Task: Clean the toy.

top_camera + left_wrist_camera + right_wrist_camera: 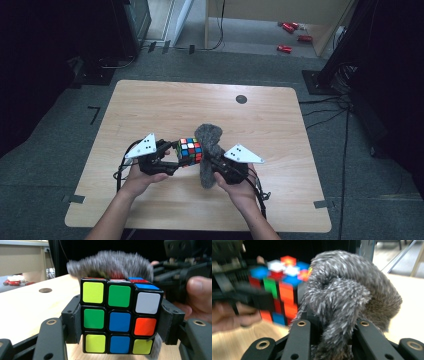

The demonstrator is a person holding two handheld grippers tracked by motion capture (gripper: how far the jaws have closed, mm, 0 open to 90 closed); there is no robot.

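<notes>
Two claws busy | your left claw [172, 152] grips the Rubik's cube [190, 151] | right claw [212, 162] clenches grey fluffy cloth [208, 140] | wiping under way, cube still off the bench [150, 105]

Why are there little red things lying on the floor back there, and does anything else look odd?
A few small red objects lie scattered on the floor beyond the table; what they are is too small to tell. On the table nothing looks wrong: the cube sits squarely in the left gripper, and the right gripper pinches a grey furry cloth.
</notes>
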